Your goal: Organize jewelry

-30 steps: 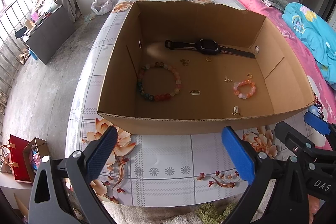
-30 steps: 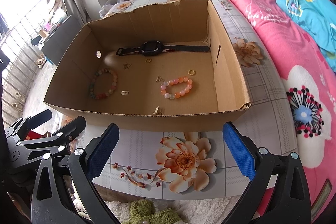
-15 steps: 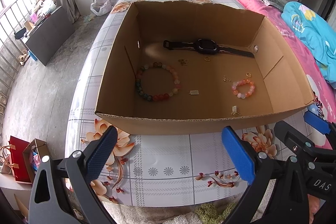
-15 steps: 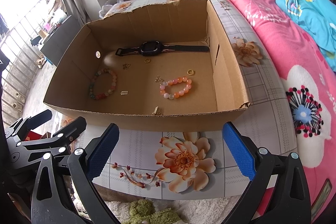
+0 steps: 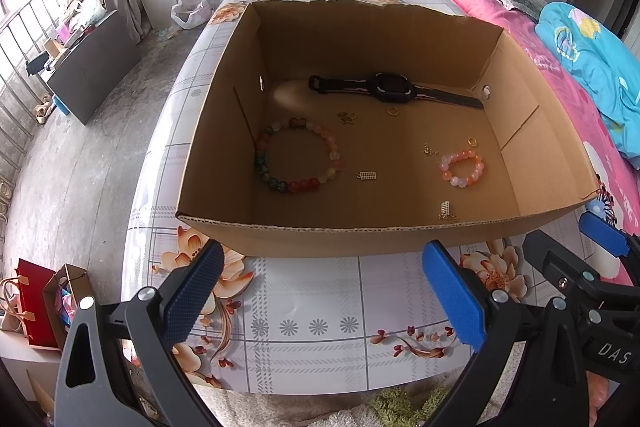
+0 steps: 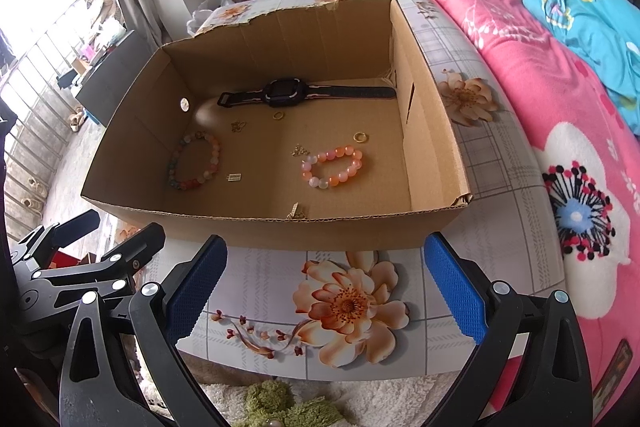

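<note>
Little had moved since the earlier frames: both views had crept very slightly nearer the cardboard box (image 5: 400,235), and the jewelry inside lay where it had been. At the far left of the box floor, close to the left wall, sat the large multicolored bead bracelet (image 5: 298,155), lying flat in an open ring. Just right of it lay a small gold rectangular charm (image 5: 368,175), and farther back a tiny gold clasp-like piece (image 5: 347,117). Along the back wall stretched the black wristwatch (image 5: 394,91), its strap laid out straight, with a small gold ring (image 5: 393,111) just in front of the watch face. Toward the right lay the small pink-and-orange bead bracelet (image 5: 462,167), a bit of gold chain (image 5: 430,149) beside it and a second gold ring (image 5: 473,141) just behind it. Near the front wall lay another gold charm with chain (image 5: 447,211). The box rested on a floral tablecloth (image 5: 312,323). The left gripper (image 5: 320,297) hovered over the cloth in front of the box, its blue-padded fingers spread wide and holding nothing. The right gripper (image 6: 324,293) hung likewise short of the box's front wall, spread wide and empty, beside a pink blanket (image 6: 560,131) on the right.
</note>
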Demonstrator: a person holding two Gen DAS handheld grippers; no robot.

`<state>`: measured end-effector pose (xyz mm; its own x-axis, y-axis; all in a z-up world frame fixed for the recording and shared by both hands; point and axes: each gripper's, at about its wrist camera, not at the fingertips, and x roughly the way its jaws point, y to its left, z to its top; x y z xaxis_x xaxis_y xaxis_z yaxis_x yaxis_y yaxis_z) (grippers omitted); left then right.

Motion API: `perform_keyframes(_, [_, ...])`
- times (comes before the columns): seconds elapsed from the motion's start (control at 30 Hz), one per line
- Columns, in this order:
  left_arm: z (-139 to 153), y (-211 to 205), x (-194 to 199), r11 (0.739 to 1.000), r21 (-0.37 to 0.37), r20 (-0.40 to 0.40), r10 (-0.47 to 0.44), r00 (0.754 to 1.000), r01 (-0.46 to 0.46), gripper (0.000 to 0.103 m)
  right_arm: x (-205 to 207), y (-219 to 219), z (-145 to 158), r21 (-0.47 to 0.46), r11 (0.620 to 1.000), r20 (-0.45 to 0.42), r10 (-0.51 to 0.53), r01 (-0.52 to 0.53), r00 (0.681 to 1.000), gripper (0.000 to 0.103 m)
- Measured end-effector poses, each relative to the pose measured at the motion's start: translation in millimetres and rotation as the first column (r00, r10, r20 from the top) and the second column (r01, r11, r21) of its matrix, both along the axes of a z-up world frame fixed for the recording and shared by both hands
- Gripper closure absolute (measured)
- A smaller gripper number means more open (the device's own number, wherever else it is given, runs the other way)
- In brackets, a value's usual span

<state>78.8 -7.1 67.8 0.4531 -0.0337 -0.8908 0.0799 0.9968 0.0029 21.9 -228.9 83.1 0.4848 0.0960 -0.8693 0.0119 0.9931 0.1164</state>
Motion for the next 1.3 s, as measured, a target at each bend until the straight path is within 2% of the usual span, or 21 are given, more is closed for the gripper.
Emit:
perform_keyframes(0.37, [0, 0, 0, 1.0, -0.001, -0.005, -0.002, 1.0, 0.002, 0.006, 0, -1, -1, 0.001, 1.0, -0.001, -0.001, 0.001, 1.0, 0.008])
perform_keyframes(0.83, [-21, 3, 10, 1.0, -0.007, -0.097, 0.003, 0.995, -0.004, 0.006, 6, -2, -11, 0.008, 1.0, -0.03, -0.01, 0.01, 1.0, 0.008])
perform_keyframes(1.3, [-24, 2, 19, 1.0, 0.017, -0.127, 0.006, 0.992, -0.004, 0.006, 13, -5, -15, 0.02, 1.0, -0.042, -0.015, 0.016, 0.999, 0.008])
